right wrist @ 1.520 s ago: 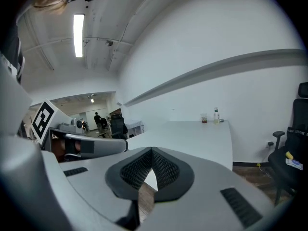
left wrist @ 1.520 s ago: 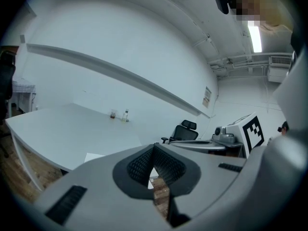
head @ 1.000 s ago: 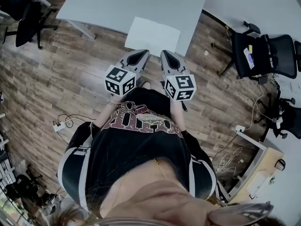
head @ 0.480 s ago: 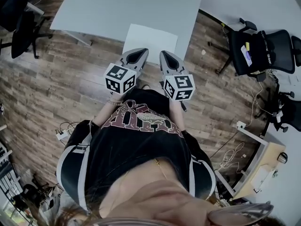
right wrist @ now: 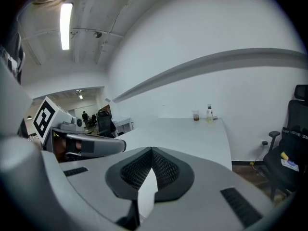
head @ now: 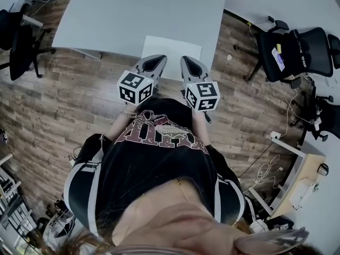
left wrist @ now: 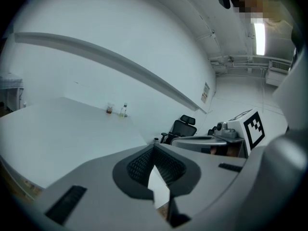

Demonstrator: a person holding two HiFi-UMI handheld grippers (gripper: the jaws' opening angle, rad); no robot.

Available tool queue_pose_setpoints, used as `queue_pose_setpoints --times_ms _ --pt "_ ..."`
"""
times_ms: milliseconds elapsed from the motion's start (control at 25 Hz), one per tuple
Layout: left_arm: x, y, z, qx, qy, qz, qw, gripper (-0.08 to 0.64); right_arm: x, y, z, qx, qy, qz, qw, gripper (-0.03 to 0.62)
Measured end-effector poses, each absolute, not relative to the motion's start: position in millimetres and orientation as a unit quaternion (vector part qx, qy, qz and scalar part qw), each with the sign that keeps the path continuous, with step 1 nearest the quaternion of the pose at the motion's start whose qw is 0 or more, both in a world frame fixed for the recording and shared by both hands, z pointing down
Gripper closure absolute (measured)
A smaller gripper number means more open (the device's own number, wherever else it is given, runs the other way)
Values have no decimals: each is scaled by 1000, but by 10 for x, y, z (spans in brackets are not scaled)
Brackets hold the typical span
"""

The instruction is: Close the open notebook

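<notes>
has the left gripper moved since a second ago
Yes. The left gripper has advanced toward the table: its tip, earlier just short of the notebook, now overlaps the notebook's near edge.

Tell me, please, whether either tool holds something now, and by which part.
Nothing is held. The left tool and the right tool are both shut and empty; the notebook lies on the table.

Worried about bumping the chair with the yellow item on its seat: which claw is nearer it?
Right. The right claw sits over the table edge on the chair's side; the left claw is beside it, farther from the chair.
</notes>
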State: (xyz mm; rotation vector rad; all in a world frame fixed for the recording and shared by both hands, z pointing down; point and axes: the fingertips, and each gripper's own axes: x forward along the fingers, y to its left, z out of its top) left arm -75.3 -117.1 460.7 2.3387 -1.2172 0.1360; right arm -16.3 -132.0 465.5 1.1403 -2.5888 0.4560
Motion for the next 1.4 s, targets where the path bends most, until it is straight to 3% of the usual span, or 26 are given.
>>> queue_pose_setpoints --times_ms 960,1400 --pt "-1482 -1569 5424 849 -418 107 305 514 -285 -1835 5406 436 -855 201 195 574" --pt "-1320 -1577 5676 838 -418 123 328 514 19 -1982 5773 425 -848 213 234 574"
